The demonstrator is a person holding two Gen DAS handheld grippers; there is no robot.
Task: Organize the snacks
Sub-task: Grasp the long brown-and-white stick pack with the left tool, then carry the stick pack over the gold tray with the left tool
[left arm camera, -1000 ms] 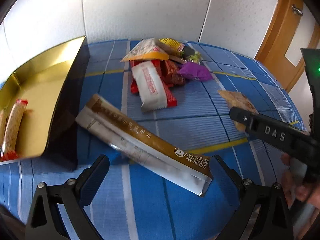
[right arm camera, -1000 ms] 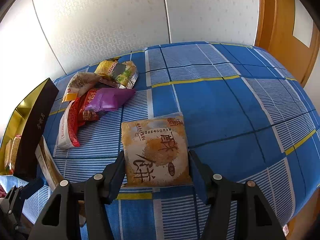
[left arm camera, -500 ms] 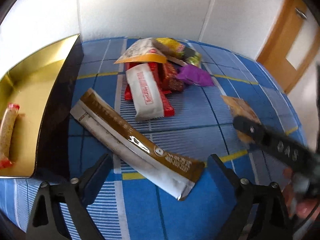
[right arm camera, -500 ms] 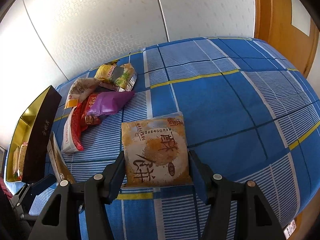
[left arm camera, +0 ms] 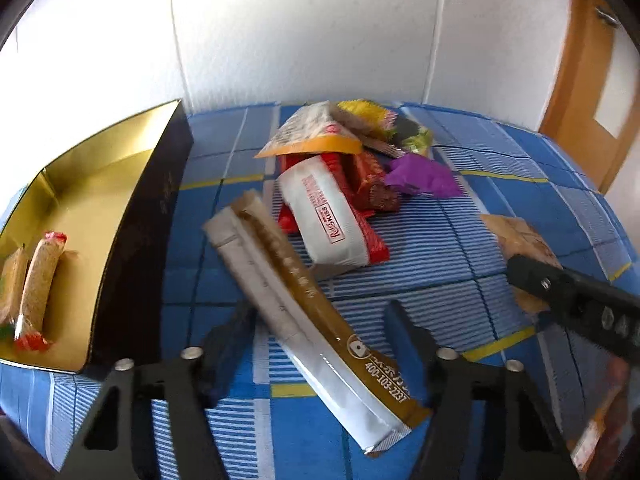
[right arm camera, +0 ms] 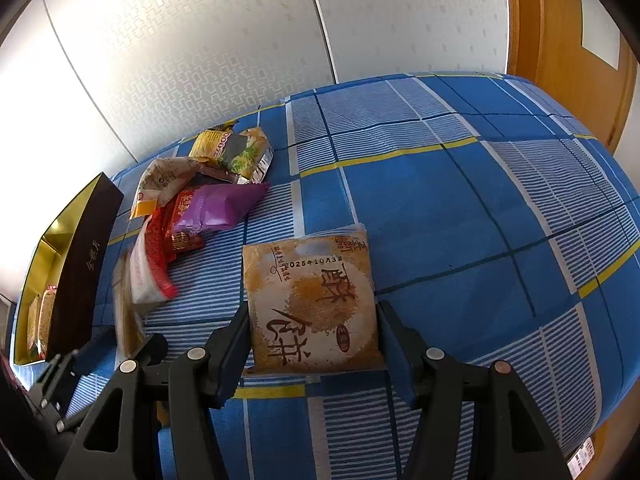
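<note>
A long brown-and-white sachet [left arm camera: 308, 312] lies slantwise on the blue checked cloth, between the fingers of my left gripper [left arm camera: 320, 320], which is open around it. My right gripper [right arm camera: 312, 332] is open with a square orange pastry packet [right arm camera: 312, 300] lying between its fingers, pads close to its sides. That packet also shows in the left wrist view [left arm camera: 520, 236] with the right gripper's finger over it. A pile of snacks [left arm camera: 344, 184] lies beyond; it also shows in the right wrist view [right arm camera: 200, 196].
A dark box with a gold inside [left arm camera: 144, 216] stands at the left, holding two wrapped bars [left arm camera: 38, 288]. It also shows in the right wrist view [right arm camera: 80, 264]. White wall panels stand behind, a wooden door [right arm camera: 560, 40] at the right.
My left gripper has moved forward over the long sachet and its fingers have narrowed around it. The right gripper has stayed at the orange packet.
</note>
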